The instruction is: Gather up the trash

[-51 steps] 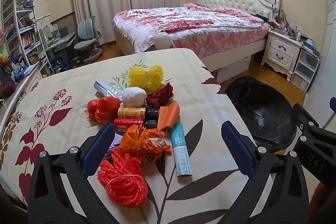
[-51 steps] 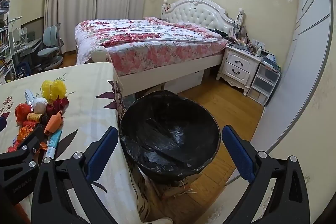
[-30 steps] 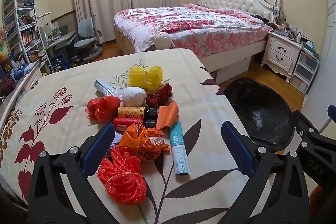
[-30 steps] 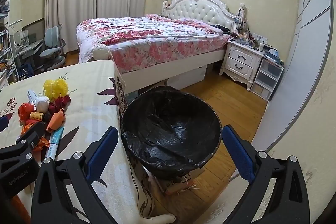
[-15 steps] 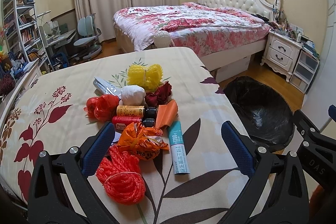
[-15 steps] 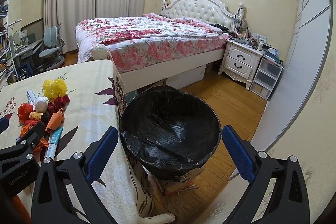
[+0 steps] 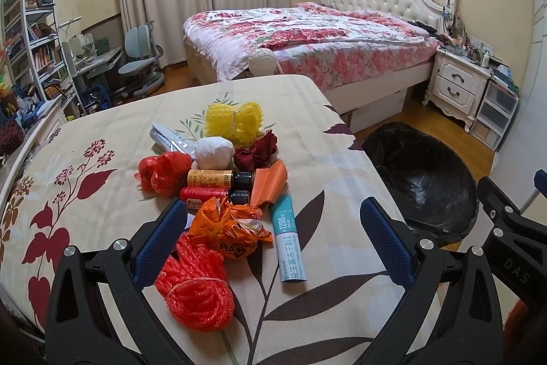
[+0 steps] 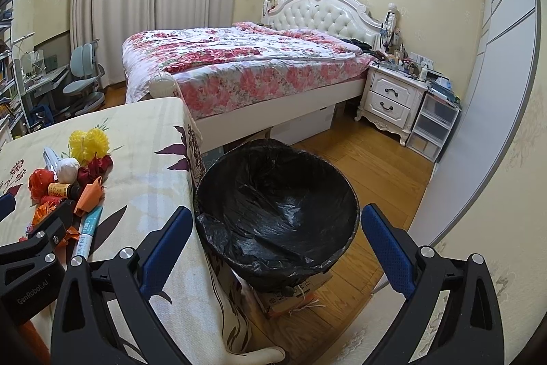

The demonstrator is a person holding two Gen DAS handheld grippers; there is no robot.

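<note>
A pile of trash lies on the floral tablecloth (image 7: 102,139): an orange crumpled wrapper (image 7: 230,228), a red mesh net (image 7: 196,291), a teal-and-white tube (image 7: 289,240), two small bottles (image 7: 218,178), a white wad (image 7: 213,153), a yellow mesh bundle (image 7: 234,122) and red scraps (image 7: 164,171). My left gripper (image 7: 270,235) is open and empty, hovering over the near end of the pile. My right gripper (image 8: 270,240) is open and empty above the black-lined trash bin (image 8: 277,218), which stands on the floor beside the table's right edge.
A bed (image 8: 239,64) with a floral cover stands behind the table. A white nightstand (image 8: 391,98) and plastic drawers (image 8: 432,125) are at the right wall. A desk chair (image 7: 140,57) and shelves (image 7: 27,33) are at the left.
My left gripper has drifted slightly, so the pile sits a touch higher in view. The right gripper stays over the bin. Both stay open.
</note>
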